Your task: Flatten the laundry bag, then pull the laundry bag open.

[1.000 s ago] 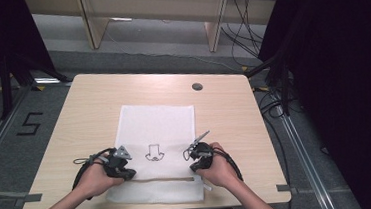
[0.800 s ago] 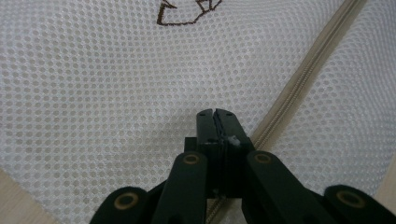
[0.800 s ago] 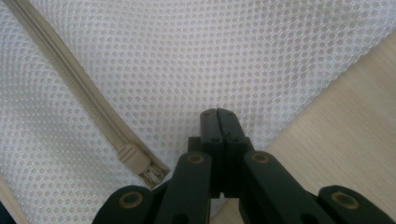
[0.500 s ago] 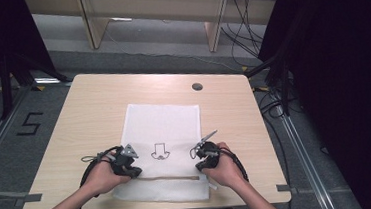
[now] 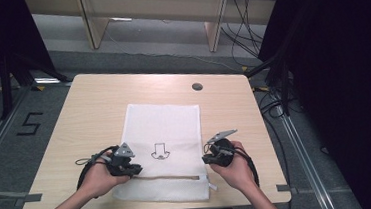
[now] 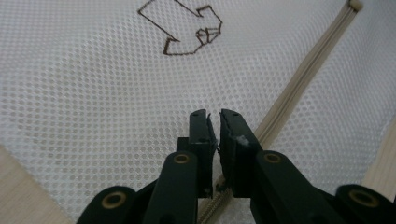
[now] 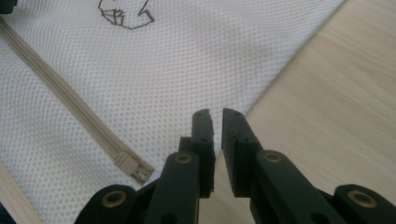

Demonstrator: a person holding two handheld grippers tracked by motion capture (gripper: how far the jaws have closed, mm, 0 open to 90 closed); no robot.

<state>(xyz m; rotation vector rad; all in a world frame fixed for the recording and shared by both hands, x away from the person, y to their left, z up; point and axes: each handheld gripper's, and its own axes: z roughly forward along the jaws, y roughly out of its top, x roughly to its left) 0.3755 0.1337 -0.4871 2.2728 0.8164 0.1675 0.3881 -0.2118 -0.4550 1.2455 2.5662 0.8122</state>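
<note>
1. Left gripper (image 5: 134,169) – jaws just cracked apart, narrow gap, nothing pinched; over the mesh bag (image 5: 163,131), zipper (image 6: 299,88) just right of the tips.
2. Right gripper (image 5: 207,159) – jaws also just opening, slim gap, empty; at the bag's edge, zipper pull (image 7: 133,169) left of the tips.
3. Bag flat on table (image 5: 89,112), between both grippers.
</note>
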